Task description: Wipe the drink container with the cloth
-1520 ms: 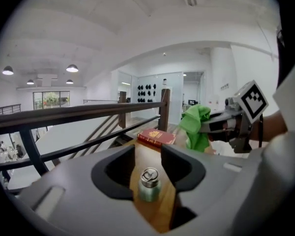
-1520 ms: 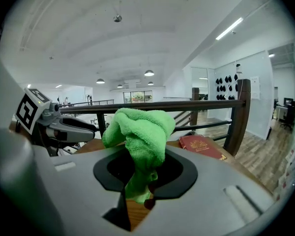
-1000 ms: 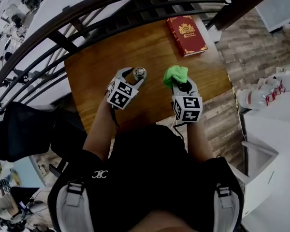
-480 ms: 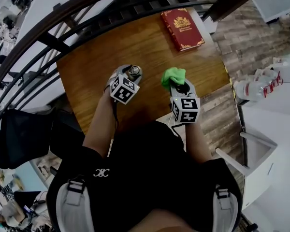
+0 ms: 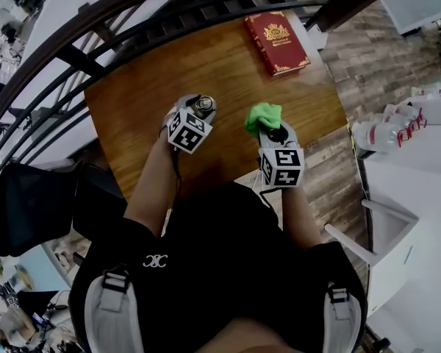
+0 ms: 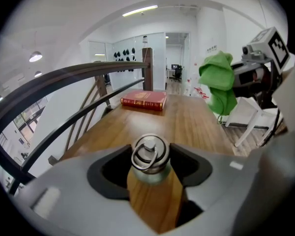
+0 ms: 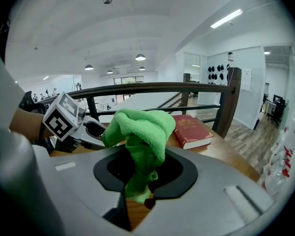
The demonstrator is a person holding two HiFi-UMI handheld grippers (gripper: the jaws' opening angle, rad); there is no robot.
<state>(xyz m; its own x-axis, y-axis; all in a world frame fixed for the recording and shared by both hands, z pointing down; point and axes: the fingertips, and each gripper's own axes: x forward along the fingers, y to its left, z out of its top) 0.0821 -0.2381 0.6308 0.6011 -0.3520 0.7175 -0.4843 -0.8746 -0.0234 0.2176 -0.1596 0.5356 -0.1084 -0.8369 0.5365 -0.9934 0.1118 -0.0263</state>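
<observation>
My left claw (image 5: pixel 198 107) is opening around the upright steel drink container (image 6: pixel 149 156), which stands on the surface (image 5: pixel 228 65); my right claw (image 5: pixel 270 127), just to its right, pinches the bunched green cloth (image 7: pixel 140 129).

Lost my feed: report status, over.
Left tool opening, flask upright between jaws. Right tool shut on cloth. Book far back, nothing blocking.

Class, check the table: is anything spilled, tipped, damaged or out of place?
Nothing stands out. The drink container stands upright between the opening jaws of the left hand-held gripper, the red book lies flat at the far corner of the table, and the right hand-held gripper holds the bunched green cloth.
</observation>
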